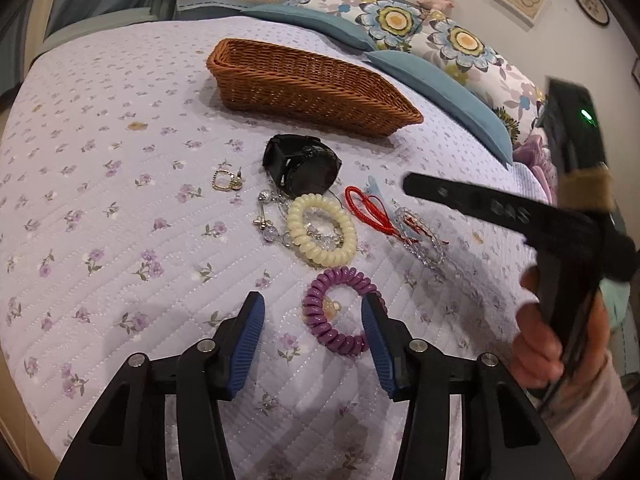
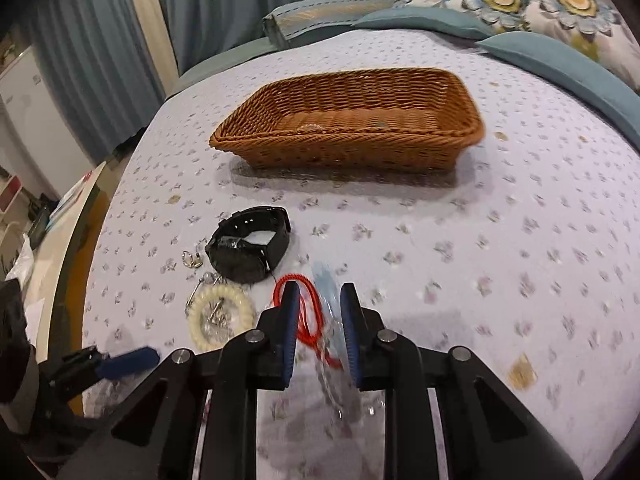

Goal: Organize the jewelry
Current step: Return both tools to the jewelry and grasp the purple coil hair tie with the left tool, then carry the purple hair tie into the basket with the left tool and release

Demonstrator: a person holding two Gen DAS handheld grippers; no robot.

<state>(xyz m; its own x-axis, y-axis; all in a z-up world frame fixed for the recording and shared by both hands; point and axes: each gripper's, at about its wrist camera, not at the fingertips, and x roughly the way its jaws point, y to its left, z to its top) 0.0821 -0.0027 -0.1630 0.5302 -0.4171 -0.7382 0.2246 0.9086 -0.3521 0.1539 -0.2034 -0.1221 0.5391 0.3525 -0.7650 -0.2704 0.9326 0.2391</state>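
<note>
Left wrist view: left tool (image 1: 312, 312) wide open low in the frame, its right finger touching a purple coil hair tie (image 1: 340, 312) on the bed (image 1: 120, 200). Right wrist view: right tool (image 2: 320, 312) half open over a red cord (image 2: 306, 312); wicker basket (image 2: 348, 120) sits up top.
</note>
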